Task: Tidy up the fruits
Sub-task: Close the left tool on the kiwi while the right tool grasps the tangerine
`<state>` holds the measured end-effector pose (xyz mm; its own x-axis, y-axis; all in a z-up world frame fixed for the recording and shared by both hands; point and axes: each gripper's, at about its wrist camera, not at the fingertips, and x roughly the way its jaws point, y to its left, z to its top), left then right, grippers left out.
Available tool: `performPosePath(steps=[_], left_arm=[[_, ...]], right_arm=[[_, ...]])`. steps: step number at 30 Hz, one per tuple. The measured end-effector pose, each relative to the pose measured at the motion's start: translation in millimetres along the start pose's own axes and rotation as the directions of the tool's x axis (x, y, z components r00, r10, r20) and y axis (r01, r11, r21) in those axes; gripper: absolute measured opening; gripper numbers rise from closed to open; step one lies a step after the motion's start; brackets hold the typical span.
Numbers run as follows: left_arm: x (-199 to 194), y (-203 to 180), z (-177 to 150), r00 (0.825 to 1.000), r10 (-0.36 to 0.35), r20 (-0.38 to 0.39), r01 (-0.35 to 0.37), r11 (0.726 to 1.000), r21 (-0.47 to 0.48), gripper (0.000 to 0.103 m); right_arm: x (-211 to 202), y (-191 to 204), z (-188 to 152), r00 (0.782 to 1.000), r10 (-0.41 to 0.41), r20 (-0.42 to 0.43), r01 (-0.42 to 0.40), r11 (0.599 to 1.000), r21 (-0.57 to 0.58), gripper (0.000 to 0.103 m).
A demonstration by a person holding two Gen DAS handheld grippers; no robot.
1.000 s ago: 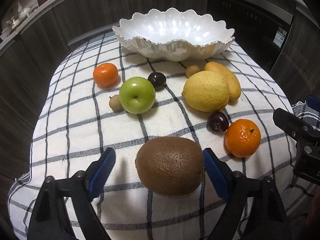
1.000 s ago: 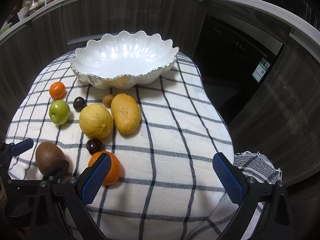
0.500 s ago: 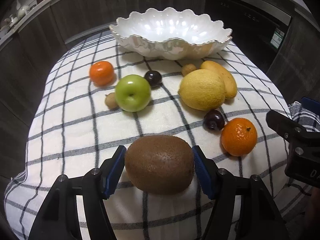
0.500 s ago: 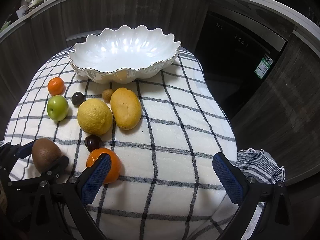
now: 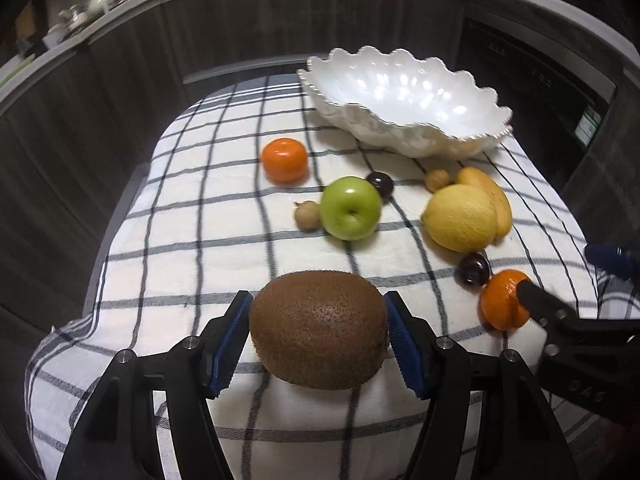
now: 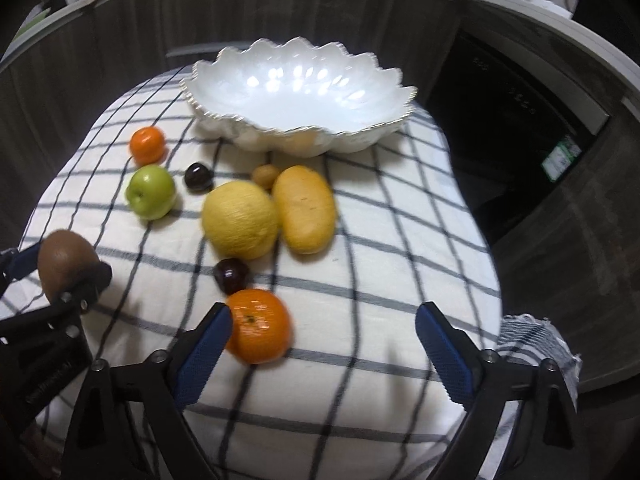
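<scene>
In the left wrist view, the left gripper (image 5: 318, 330) is seen at 6 o'clock, its blue pads (image 5: 230, 342) pressed against both flanks of a brown kiwi (image 5: 319, 329), which is held clamped between them above the checked cloth (image 5: 192, 216). A white scalloped bowl (image 5: 404, 108) is placed at 1 o'clock on the far end of the cloth, and nothing is seen inside it. A green apple (image 5: 351, 207) is found near the centre, with a small tan fruit (image 5: 307, 215) touching its 9 o'clock side and a dark plum (image 5: 380, 184) just behind it at 1 o'clock. A mandarin (image 5: 284, 160) is set apart at 11 o'clock from the apple. At 3 o'clock a yellow lemon (image 5: 460, 217) is lying against a mango (image 5: 490, 200), with a second dark plum (image 5: 473, 269) just below. A second orange (image 5: 502, 300) is partly covered at 4 o'clock by a black finger of the right gripper (image 5: 560, 280). In the right wrist view, the right gripper (image 6: 322, 356) is shown at 6 o'clock with its jaws wide and closing; the orange (image 6: 260, 326) is lying on the cloth (image 6: 400, 240) just beside the left pad (image 6: 204, 354), well apart from the right pad, so it is not yet gripped. The bowl (image 6: 300, 92) is seen at 12 o'clock, the lemon (image 6: 239, 220) and mango (image 6: 308, 214) side by side at the centre, and the kiwi (image 6: 66, 260) at 9 o'clock in the left gripper (image 6: 48, 276).
</scene>
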<state>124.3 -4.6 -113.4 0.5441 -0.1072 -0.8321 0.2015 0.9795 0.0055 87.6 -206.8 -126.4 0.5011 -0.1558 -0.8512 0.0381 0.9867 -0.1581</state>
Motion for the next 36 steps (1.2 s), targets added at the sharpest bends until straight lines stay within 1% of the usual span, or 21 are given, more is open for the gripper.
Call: performPosePath(steps=[5,6,9,11,15,16,18,19,23,36], left_arm=[[-0.6,14.0,1.0,1.0,-0.017,-0.007,0.017,0.999,-0.047,0.065],[-0.6,15.5,1.4,1.0,-0.019,-0.006,0.019,0.998,-0.054,0.065],[-0.8,18.0,2.2,1.0,-0.02,-0.005,0.02,0.998,-0.063,0.065],[-0.8,17.8,2.4,1.0,-0.019,-0.005,0.019,0.998,-0.065,0.065],[-0.3,18.2,2.3,1.0,-0.02,-0.007,0.019,0.998,-0.064,0.065],[-0.3,18.0,2.2,1.0,-0.019,-0.007,0.018,0.998,-0.063,0.065],[-0.2,17.9,2.1,1.0,-0.017,-0.007,0.017,0.998,-0.062,0.065],[0.1,17.2,2.0,1.0,-0.016,-0.006,0.015,0.998,-0.06,0.065],[-1.1,13.4,1.0,1.0,-0.01,-0.001,0.01,0.999,-0.048,0.065],[-21.8,7.7,5.9,0.999,-0.006,0.043,0.008,0.999,-0.036,0.065]], right_arm=[[12.7,17.5,3.1,0.999,0.029,-0.039,-0.03,0.999,-0.023,0.081],[15.0,20.6,4.1,0.998,0.032,-0.045,-0.033,0.999,-0.03,0.081],[23.9,27.4,4.4,0.997,0.036,-0.074,-0.039,0.998,-0.041,0.077],[29.9,29.8,2.6,0.994,0.041,-0.099,-0.045,0.998,-0.044,0.071],[38.0,31.7,-0.4,0.99,0.055,-0.127,-0.06,0.997,-0.041,0.064],[39.1,32.1,-0.6,0.99,0.057,-0.129,-0.063,0.997,-0.043,0.061],[39.5,32.7,-1.2,0.989,0.068,-0.128,-0.074,0.996,-0.045,0.052],[39.9,32.3,-1.1,0.99,0.067,-0.126,-0.073,0.996,-0.048,0.05],[37.4,30.3,-1.1,0.99,0.079,-0.12,-0.085,0.996,-0.041,0.049],[5.0,21.7,2.7,0.992,0.118,-0.04,-0.119,0.992,-0.029,0.049]])
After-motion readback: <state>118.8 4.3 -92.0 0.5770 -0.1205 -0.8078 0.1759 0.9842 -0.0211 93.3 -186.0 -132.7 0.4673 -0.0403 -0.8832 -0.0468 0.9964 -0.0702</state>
